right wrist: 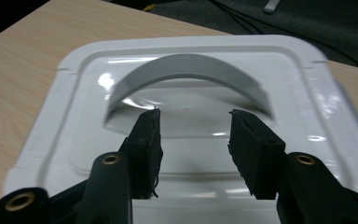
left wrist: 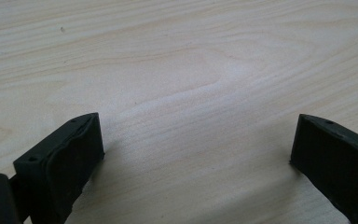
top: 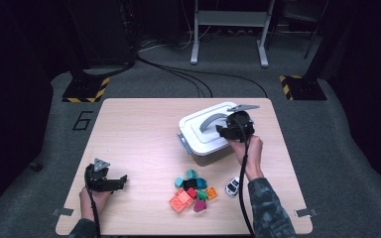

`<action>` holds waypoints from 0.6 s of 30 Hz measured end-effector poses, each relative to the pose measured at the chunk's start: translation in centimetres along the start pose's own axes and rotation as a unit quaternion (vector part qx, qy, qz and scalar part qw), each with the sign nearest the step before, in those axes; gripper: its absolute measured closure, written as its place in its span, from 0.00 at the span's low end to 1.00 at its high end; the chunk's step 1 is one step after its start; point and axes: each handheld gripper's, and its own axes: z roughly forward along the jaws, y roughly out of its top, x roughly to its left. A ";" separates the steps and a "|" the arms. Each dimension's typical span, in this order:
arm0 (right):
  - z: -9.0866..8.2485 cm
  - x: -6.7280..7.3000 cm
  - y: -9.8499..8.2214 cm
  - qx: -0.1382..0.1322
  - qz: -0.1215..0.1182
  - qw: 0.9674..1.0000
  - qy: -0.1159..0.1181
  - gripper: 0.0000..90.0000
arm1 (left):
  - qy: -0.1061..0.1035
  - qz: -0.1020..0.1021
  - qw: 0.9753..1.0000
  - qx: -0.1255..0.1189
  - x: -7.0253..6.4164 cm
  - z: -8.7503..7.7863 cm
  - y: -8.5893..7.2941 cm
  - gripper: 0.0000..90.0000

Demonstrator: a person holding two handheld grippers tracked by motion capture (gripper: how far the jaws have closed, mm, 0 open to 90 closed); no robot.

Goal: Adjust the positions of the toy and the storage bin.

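My right gripper [right wrist: 193, 128] hangs over the white lid [right wrist: 307, 88] of the storage box [top: 206, 154], jaws parted with nothing between them; the pads press on nothing. Just beyond the tips, the lid's grey arched handle [right wrist: 186, 70] stands upright across a shallow round recess, apart from both jaws. In the high view this right gripper [top: 223, 130] sits at the right part of the lid [top: 193, 124], with my right hand [top: 248, 151] behind it on the near-right side of the box. The box rests on the far-right part of the wooden table [top: 139, 129], its lid closed on top.

My left gripper [left wrist: 196, 140] has its jaws wide apart above bare tabletop [left wrist: 177, 56], holding nothing. In the high view the left gripper [top: 121, 181] lies low at the near-left corner of the table, well apart from the box, my left hand [top: 93, 197] behind it.

Between the two hands, near the table's near edge, lies a heap of coloured toy bricks [top: 192, 191]: teal, red, orange, black and purple pieces touching one another. Just to the right of the heap stands a small white toy car [top: 232, 186], near my right forearm.
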 end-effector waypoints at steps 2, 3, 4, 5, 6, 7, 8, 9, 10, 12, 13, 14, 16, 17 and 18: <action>-0.4 -1.3 0.0 0.000 0.004 1.000 -0.017 0.59 | 0.000 0.001 1.000 -0.001 0.0 0.0 0.0 0.02; -0.4 -2.0 0.0 0.001 0.006 1.000 -0.025 0.59 | 0.000 0.001 1.000 -0.001 0.0 0.0 0.0 0.02; -0.4 -2.9 0.0 0.004 0.009 0.999 -0.035 0.60 | 0.000 0.001 1.000 -0.001 0.0 0.0 0.0 0.02; -0.3 -3.5 -0.1 0.010 0.014 0.999 -0.043 0.60 | 0.000 0.001 1.000 -0.001 0.0 0.0 0.0 0.02; -0.2 -3.9 -0.1 0.012 0.017 0.999 -0.048 0.60 | 0.000 0.001 1.000 -0.001 0.0 0.0 0.0 0.02; -0.1 -4.6 -0.2 0.013 0.022 0.998 -0.050 0.61 | 0.000 0.001 1.000 -0.001 0.0 0.0 0.0 0.02; 0.0 -5.1 -0.2 0.015 0.029 0.998 -0.055 0.62 | 0.000 0.001 1.000 -0.001 0.0 0.0 0.0 0.02; 0.1 -5.8 -0.3 0.014 0.034 0.998 -0.058 0.62 | 0.000 0.001 1.000 -0.001 0.0 0.0 0.0 0.02; 0.2 -6.0 -0.4 0.016 0.038 0.997 -0.060 0.63 | 0.000 0.001 1.000 -0.001 0.0 0.0 0.0 0.02; 0.4 -6.8 -0.6 0.018 0.044 0.997 -0.063 0.64 | 0.000 0.000 1.000 -0.001 0.0 0.0 0.0 0.02; 0.6 -7.1 -0.7 0.022 0.048 0.996 -0.066 0.65 | 0.000 0.001 1.000 0.000 0.0 0.0 0.0 0.02; 0.7 -7.3 -0.8 0.023 0.054 0.996 -0.068 0.66 | 0.000 0.000 1.000 -0.001 0.0 0.0 0.0 0.02; 0.8 -7.8 -1.0 0.019 0.056 0.996 -0.067 0.68 | 0.000 0.001 1.000 -0.001 0.0 0.0 0.0 0.02; 0.7 -7.9 -1.0 0.019 0.061 0.996 -0.069 0.70 | 0.000 0.000 1.000 -0.001 0.0 0.0 0.0 0.02; 0.8 -8.0 -1.0 0.019 0.062 0.995 -0.072 0.70 | 0.000 0.000 1.000 -0.001 0.0 0.0 0.0 0.02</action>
